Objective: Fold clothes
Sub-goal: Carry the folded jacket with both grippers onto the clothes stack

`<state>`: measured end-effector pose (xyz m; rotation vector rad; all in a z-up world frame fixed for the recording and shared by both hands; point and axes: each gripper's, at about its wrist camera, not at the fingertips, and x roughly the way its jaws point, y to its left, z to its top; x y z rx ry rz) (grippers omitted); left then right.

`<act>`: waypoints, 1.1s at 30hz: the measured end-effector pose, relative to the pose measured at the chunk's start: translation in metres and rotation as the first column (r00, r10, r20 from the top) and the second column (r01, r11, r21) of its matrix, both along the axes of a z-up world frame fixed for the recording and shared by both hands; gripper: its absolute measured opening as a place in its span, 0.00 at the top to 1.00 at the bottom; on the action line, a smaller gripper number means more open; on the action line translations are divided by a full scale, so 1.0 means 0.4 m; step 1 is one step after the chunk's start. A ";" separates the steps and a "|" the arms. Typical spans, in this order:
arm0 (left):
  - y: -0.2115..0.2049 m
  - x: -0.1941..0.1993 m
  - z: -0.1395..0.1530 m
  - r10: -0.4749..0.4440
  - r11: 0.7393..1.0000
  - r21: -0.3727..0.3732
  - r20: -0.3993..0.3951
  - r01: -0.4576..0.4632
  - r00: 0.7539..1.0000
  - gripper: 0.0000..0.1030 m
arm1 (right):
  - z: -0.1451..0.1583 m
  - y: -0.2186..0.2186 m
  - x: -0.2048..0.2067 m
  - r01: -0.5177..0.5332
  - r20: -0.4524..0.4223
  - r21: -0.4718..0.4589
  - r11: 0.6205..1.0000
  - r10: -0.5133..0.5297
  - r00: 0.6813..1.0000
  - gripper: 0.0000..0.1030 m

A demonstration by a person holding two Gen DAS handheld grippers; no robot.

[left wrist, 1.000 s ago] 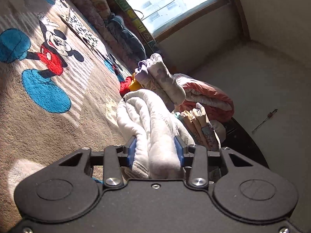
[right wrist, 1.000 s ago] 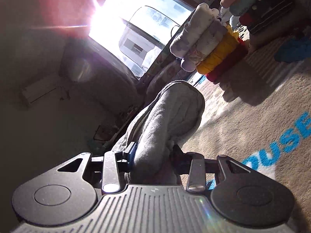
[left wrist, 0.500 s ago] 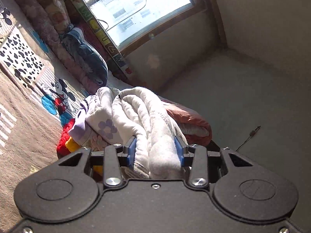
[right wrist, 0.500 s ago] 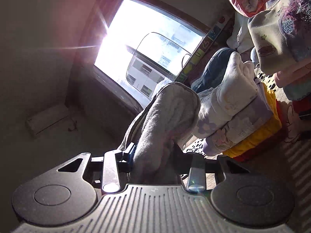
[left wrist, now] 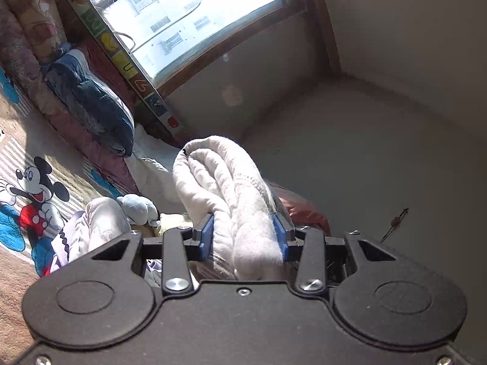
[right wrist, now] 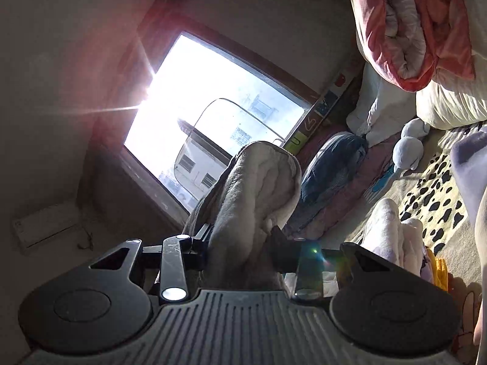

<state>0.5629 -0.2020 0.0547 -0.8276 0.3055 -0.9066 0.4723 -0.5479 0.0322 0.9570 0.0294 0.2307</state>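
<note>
Under the window (left wrist: 194, 21), on the cartoon blanket (left wrist: 33, 200), folded clothes lay in a stack (right wrist: 395, 237), and a red quilt (right wrist: 411, 21) was bundled just beyond; my guess was that finished pieces were being piled there, out of the way. Both tools were raised well above the blanket, tilted up toward the glass, I supposed so the bundle would ride clear of the stack before being set down. A thick white garment (left wrist: 231, 188), folded over on itself, was carried between them. The left gripper (left wrist: 243, 237) was clamped on one end, its blue pads (left wrist: 207, 234) pressed into the fleece. The right gripper (right wrist: 240, 243) pinched the other end (right wrist: 258, 188), jaws about as far apart as the wad was thick.
</note>
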 end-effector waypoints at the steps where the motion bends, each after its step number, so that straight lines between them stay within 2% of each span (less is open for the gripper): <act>1: -0.012 0.016 -0.021 0.005 1.000 0.012 0.003 -0.005 1.000 0.63 | -0.026 -0.003 0.024 0.030 -0.059 -0.003 1.000 -0.030 0.998 0.56; 2: -0.025 0.031 -0.050 0.032 0.998 0.050 -0.005 -0.031 0.999 0.63 | -0.067 -0.002 0.058 0.060 -0.167 -0.014 0.998 -0.061 0.984 0.53; 3: -0.047 0.049 -0.089 0.076 0.988 0.138 -0.046 -0.069 0.996 0.63 | -0.113 0.000 0.095 0.064 -0.288 -0.022 0.998 -0.068 0.955 0.53; 4: -0.075 0.072 -0.140 0.116 0.959 0.273 -0.116 -0.080 0.987 0.63 | -0.161 0.002 0.120 0.075 -0.372 -0.023 0.997 -0.078 0.925 0.54; 5: -0.099 0.090 -0.187 0.156 0.919 0.386 -0.167 -0.081 0.974 0.63 | -0.198 0.002 0.127 0.090 -0.404 -0.012 0.996 -0.087 0.911 0.54; 6: -0.099 0.081 -0.211 0.155 0.917 0.390 -0.147 -0.087 0.977 0.62 | -0.213 0.007 0.122 0.097 -0.383 -0.010 0.995 -0.093 0.919 0.54; 7: -0.085 0.072 -0.218 0.156 0.932 0.349 -0.141 -0.098 0.978 0.60 | -0.213 0.013 0.119 0.094 -0.351 -0.025 0.995 -0.097 0.932 0.54; 9: -0.064 0.078 -0.215 0.158 0.950 0.294 -0.174 -0.102 0.972 0.55 | -0.194 0.029 0.121 0.062 -0.328 -0.092 0.994 -0.089 0.940 0.53; 10: -0.055 0.081 -0.214 0.158 0.957 0.270 -0.188 -0.104 0.969 0.55 | -0.191 0.030 0.121 0.055 -0.323 -0.090 0.994 -0.082 0.943 0.51; 12: -0.052 0.080 -0.202 0.158 0.957 0.272 -0.185 -0.104 0.970 0.50 | -0.184 0.031 0.109 0.064 -0.303 -0.065 0.996 -0.081 0.950 0.50; 18: -0.047 0.062 -0.153 0.161 0.959 0.259 -0.173 -0.113 0.972 0.33 | -0.146 0.036 0.080 0.108 -0.272 -0.076 0.991 -0.125 0.954 0.41; 20: -0.043 0.057 -0.145 0.167 0.957 0.267 -0.173 -0.117 0.971 0.31 | -0.141 0.030 0.075 0.124 -0.270 -0.068 0.990 -0.138 0.953 0.36; 23: -0.026 0.048 -0.139 0.177 0.958 0.258 -0.179 -0.127 0.968 0.30 | -0.131 0.020 0.059 0.145 -0.259 -0.070 0.987 -0.159 0.953 0.34; 26: -0.004 0.031 -0.135 0.188 0.957 0.253 -0.179 -0.140 0.966 0.29 | -0.111 0.029 0.036 0.151 -0.243 -0.111 0.982 -0.174 0.954 0.33; 30: 0.010 -0.004 -0.126 0.201 0.944 0.298 -0.167 -0.145 0.965 0.27 | -0.081 0.047 -0.014 0.158 -0.222 -0.138 0.978 -0.186 0.957 0.31; 33: 0.015 -0.053 -0.102 0.210 0.918 0.367 -0.121 -0.153 0.970 0.21 | -0.045 0.074 -0.073 0.129 -0.211 -0.199 0.971 -0.171 0.962 0.26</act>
